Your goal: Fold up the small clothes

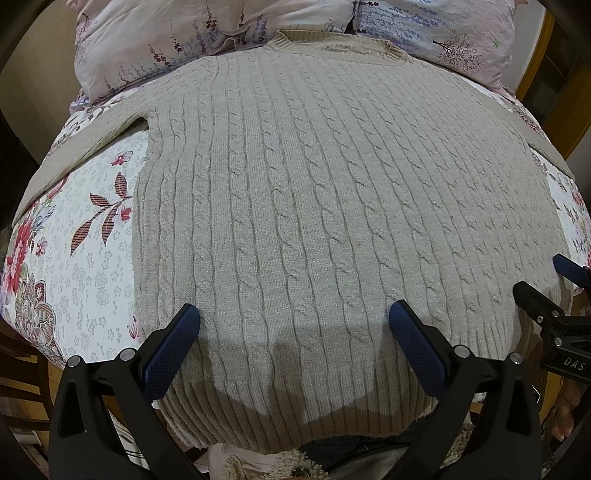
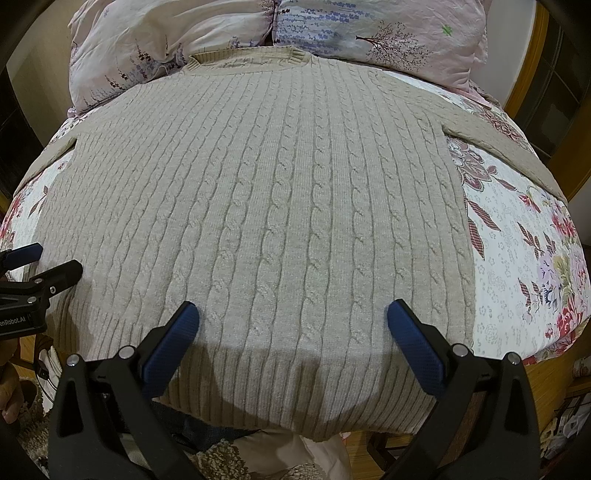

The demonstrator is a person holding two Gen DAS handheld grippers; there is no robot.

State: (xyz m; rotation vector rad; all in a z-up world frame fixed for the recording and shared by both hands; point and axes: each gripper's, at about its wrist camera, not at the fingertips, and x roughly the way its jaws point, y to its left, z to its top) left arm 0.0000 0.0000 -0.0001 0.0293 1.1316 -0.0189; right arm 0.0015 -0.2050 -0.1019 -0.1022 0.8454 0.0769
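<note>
A beige cable-knit sweater (image 1: 314, 206) lies flat on a floral bedspread (image 1: 92, 258), collar far, ribbed hem near and hanging over the bed's near edge. It also fills the right wrist view (image 2: 258, 206). Its sleeves spread out to both sides (image 1: 92, 147) (image 2: 491, 136). My left gripper (image 1: 293, 321) is open and empty, just above the hem on the left half. My right gripper (image 2: 293, 319) is open and empty above the hem on the right half. Each gripper shows in the other's view: the right one (image 1: 561, 295), the left one (image 2: 37, 273).
Two floral pillows (image 1: 166, 44) (image 2: 388, 33) lie behind the collar. The bedspread shows bare beside the sweater (image 2: 524, 258). A wooden bed frame (image 2: 532, 74) stands at the right. The person's legs and a fuzzy slipper (image 2: 221, 461) are below the near edge.
</note>
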